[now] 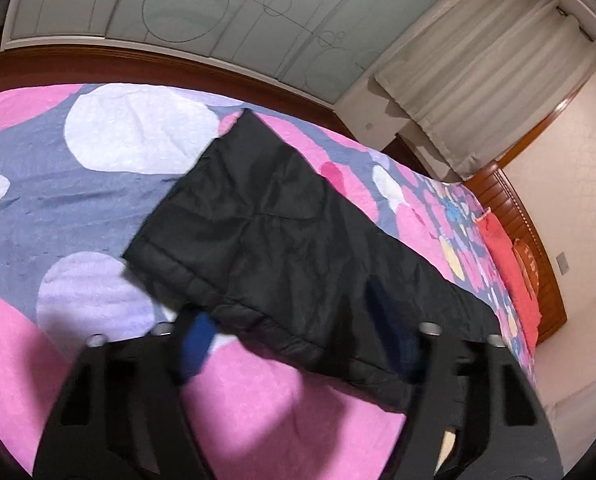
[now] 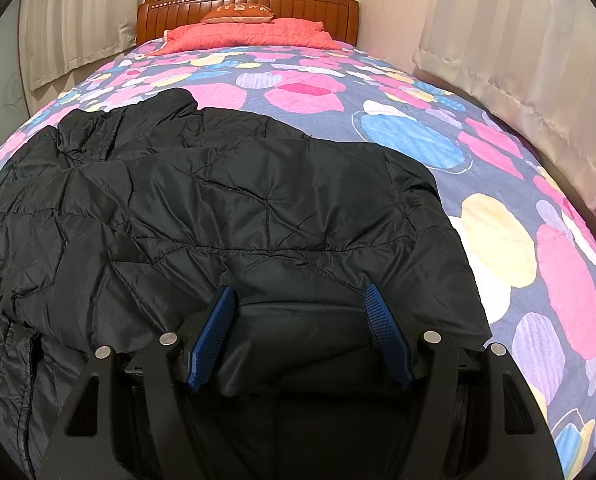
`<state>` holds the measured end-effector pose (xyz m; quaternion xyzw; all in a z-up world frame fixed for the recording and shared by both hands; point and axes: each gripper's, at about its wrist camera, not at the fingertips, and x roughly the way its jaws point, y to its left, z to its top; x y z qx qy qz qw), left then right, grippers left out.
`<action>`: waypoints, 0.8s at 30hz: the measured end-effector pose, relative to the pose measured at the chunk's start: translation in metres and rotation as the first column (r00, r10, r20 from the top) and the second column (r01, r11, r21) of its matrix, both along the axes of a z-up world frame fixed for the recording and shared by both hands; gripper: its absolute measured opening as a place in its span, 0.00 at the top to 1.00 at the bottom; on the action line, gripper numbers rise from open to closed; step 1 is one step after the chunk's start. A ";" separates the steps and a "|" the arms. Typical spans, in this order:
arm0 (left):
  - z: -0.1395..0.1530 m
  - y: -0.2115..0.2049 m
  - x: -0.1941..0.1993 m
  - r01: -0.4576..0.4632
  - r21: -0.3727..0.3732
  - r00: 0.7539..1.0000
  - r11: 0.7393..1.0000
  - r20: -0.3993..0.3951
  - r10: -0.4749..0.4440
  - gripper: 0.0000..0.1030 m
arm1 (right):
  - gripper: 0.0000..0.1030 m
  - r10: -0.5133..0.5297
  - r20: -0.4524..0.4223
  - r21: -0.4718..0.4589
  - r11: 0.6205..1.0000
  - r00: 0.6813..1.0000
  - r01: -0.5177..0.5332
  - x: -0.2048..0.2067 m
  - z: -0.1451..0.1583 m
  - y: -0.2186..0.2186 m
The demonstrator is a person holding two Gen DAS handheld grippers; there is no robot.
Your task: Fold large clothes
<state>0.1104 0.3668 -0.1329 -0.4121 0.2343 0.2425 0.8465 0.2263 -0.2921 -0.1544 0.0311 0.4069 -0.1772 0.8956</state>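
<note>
On the bed, left wrist view: black quilted jacket (image 1: 290,240) lies as a folded band on the patterned bedspread (image 1: 78,208), running from the near centre toward the far side, its near hem between the fingers.
Left gripper (image 1: 294,344): blurred; jaws stand apart, with blue pads (image 1: 196,344) on either side of the jacket's near edge; whether they press on the cloth cannot be told.
Far background, left wrist view: frosted glass wardrobe doors (image 1: 202,4), pale curtain (image 1: 485,72) at right, wooden headboard (image 1: 537,264) at the right edge.
On the bed, right wrist view: the same jacket (image 2: 226,208) spreads crumpled over the near left half of the bedspread (image 2: 477,168).
Right gripper (image 2: 299,332): jaws set wide, ribbed blue pads (image 2: 385,328) closed against a thick fold of the jacket at the near edge.
Far end, right wrist view: red pillow (image 2: 250,32) against the headboard (image 2: 317,10); curtains (image 2: 517,52) on both sides.
</note>
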 end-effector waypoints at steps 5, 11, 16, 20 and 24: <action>-0.006 0.014 -0.002 0.007 -0.028 1.000 1.000 -0.011 -0.008 0.85 | 0.34 0.000 0.001 -0.001 1.000 1.000 0.000 0.000 0.000 0.000; 0.022 -0.004 0.005 0.061 0.093 0.998 0.994 -0.003 -0.061 0.90 | 0.34 0.000 0.002 -0.001 1.000 1.000 0.000 -0.001 0.000 -0.001; 0.065 -0.048 0.021 0.158 0.204 0.984 0.966 0.048 -0.171 0.90 | 0.34 0.000 0.003 0.000 1.000 1.000 0.000 -0.001 0.000 0.000; 0.091 -0.104 0.043 0.291 0.281 0.946 0.915 0.058 -0.318 0.90 | 0.34 -0.001 0.003 -0.001 1.000 1.000 0.001 -0.002 -0.001 0.000; 0.098 -0.167 0.067 0.414 0.323 0.895 0.851 0.026 -0.446 0.91 | 0.34 -0.001 0.004 -0.001 1.000 1.000 0.001 -0.002 -0.001 0.001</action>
